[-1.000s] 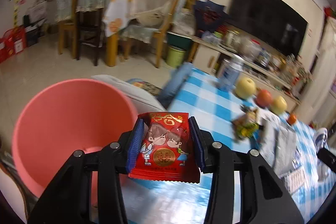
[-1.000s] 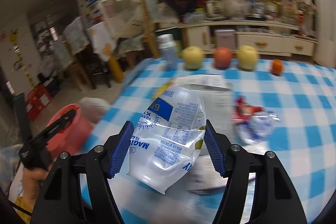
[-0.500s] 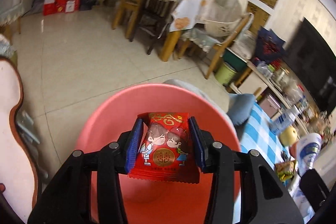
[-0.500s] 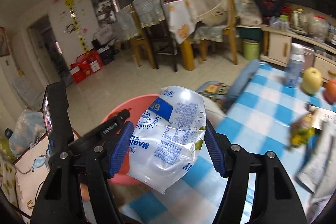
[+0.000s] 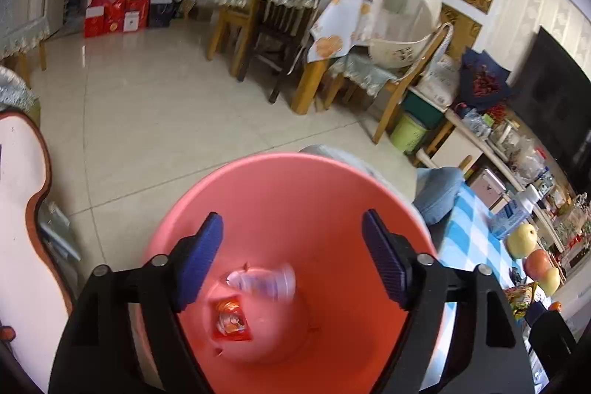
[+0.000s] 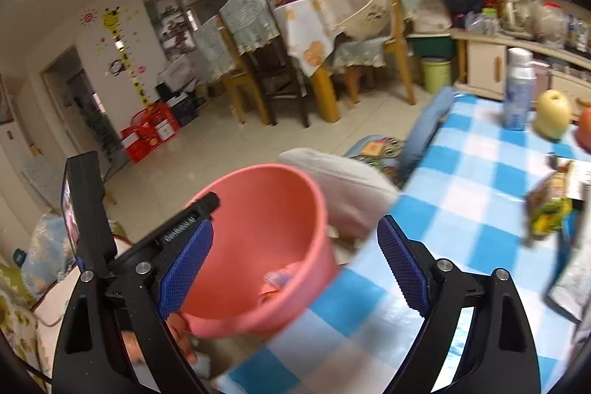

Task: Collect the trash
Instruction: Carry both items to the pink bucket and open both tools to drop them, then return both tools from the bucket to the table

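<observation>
A pink bin (image 5: 303,187) stands just off the edge of the blue-checked table (image 6: 476,180). My left gripper (image 5: 291,259) hangs over the bin's mouth, its jaws opening with nothing between them. The red candy wrapper (image 5: 231,320) lies on the bin's bottom, and a blurred clear plastic bag (image 5: 264,281) is beside it. My right gripper (image 6: 295,268) is above the pink bin (image 6: 258,205) at the table edge, jaws also opening and empty. The left gripper's body (image 6: 177,231) shows at the bin's left rim. A green-yellow snack wrapper (image 6: 546,205) lies on the table.
A bottle (image 6: 519,87), a yellow apple (image 6: 552,113) and a red fruit (image 6: 585,132) stand along the table's far side. A blue cushion (image 6: 424,132) and a white cushion (image 6: 343,187) sit behind the bin. Wooden chairs (image 5: 277,21) stand across the tiled floor.
Both grippers swung from the table over the pink bin, then opened. The red wrapper dropped from the left one and the clear bag from the right one into the bin.
</observation>
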{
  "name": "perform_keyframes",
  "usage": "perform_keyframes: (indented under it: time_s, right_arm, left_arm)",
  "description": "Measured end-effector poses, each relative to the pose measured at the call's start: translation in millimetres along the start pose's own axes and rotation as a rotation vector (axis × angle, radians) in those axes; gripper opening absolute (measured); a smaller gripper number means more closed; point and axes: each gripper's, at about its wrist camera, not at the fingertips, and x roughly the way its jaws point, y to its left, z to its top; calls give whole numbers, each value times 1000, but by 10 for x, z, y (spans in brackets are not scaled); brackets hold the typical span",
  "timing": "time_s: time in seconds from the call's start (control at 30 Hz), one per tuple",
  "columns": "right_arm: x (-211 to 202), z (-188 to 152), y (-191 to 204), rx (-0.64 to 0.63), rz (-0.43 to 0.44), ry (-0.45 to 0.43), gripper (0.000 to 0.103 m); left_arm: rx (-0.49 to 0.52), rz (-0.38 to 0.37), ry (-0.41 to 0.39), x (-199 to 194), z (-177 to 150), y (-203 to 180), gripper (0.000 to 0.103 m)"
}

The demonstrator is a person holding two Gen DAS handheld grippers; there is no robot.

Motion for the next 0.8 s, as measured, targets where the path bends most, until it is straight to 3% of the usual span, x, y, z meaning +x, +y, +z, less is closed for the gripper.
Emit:
perform_keyframes:
  time_s: [0.2, 0.33, 0.8]
  right_arm:
    - [-367, -146, -276, 11, -94, -29, 90]
    - [-591, -270, -443, 20, -144, -37, 90]
    - [-1178, -606, -877, -5, -292, -58, 90]
  left_arm:
    - [98, -125, -70, -124, -109, -316, 86]
    - [136, -204, -37, -160, -192, -528, 86]
    - [291, -230, 115, -170, -600, -1086, 86]
